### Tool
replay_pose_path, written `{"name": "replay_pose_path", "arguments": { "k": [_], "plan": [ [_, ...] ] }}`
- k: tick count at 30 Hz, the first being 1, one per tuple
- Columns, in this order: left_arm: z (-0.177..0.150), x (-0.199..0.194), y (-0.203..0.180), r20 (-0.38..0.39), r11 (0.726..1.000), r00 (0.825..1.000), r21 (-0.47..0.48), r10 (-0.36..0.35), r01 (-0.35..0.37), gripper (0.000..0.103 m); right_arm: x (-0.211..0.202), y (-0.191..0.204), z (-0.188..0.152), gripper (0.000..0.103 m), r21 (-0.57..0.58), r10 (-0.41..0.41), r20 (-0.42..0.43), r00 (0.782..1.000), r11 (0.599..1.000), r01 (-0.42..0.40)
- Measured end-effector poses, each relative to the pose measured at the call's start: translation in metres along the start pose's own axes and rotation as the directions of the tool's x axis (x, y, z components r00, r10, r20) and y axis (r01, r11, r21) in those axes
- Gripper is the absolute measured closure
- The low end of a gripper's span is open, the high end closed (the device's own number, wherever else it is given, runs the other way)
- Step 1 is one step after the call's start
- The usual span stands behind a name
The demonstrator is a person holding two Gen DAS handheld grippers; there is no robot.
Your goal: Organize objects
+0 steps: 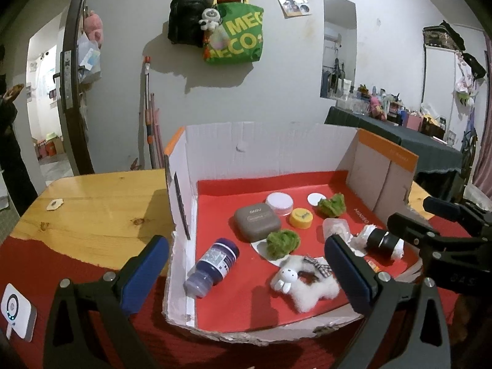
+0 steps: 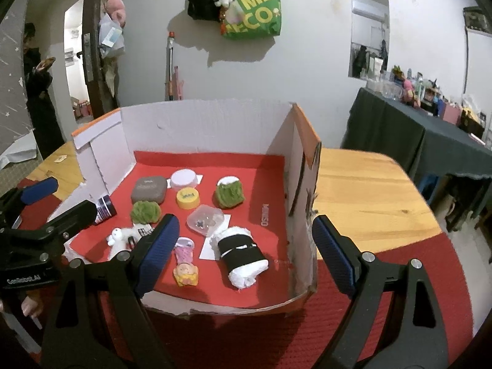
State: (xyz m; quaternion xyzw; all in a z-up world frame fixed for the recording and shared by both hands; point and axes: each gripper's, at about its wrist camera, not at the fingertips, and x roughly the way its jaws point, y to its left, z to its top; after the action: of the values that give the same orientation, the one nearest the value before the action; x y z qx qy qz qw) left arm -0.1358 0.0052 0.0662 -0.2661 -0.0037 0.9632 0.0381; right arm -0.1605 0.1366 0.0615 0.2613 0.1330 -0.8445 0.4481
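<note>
Both tools hang in front of a shallow cardboard box (image 2: pixel 209 123) lined in red, which sits on a wooden table (image 2: pixel 363 184). The left tool (image 1: pixel 243 273) has its fingers spread wide with nothing between them, and so does the right tool (image 2: pixel 246 252). All the small things lie inside the box: a purple-capped bottle (image 1: pixel 212 267) on its side near the left wall, a grey case (image 2: pixel 149 189), a white round jar (image 2: pixel 184 179), a yellow lid (image 2: pixel 187 197), 2 green fuzzy clumps (image 2: pixel 229 193), a clear lidded container (image 2: pixel 205 217), a white plush rabbit (image 1: pixel 303 279), a small pink doll figure (image 2: pixel 184 261) and a white cloth roll with a black band (image 2: pixel 241 252). Since everything is already in the box, this fits either a sorting about to happen or one just finished; the pictures do not settle which. For any grasp here, I would come down from above, square the fingers across a thing's narrow side, and keep clear of the box walls and neighbours, as the items sit close together.
</note>
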Motion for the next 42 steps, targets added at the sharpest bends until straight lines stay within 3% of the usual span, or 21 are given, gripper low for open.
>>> {"name": "replay_pose_path", "arguments": {
  "k": [42],
  "plan": [
    [-0.002,0.0071,0.0068,-0.03,1.0,0.999,-0.019,0.011,-0.012,0.0,0.0105,0.0023,-0.0081,0.014,-0.025,-0.011,-0.016,1.0,1.0,0.011]
  ]
}}
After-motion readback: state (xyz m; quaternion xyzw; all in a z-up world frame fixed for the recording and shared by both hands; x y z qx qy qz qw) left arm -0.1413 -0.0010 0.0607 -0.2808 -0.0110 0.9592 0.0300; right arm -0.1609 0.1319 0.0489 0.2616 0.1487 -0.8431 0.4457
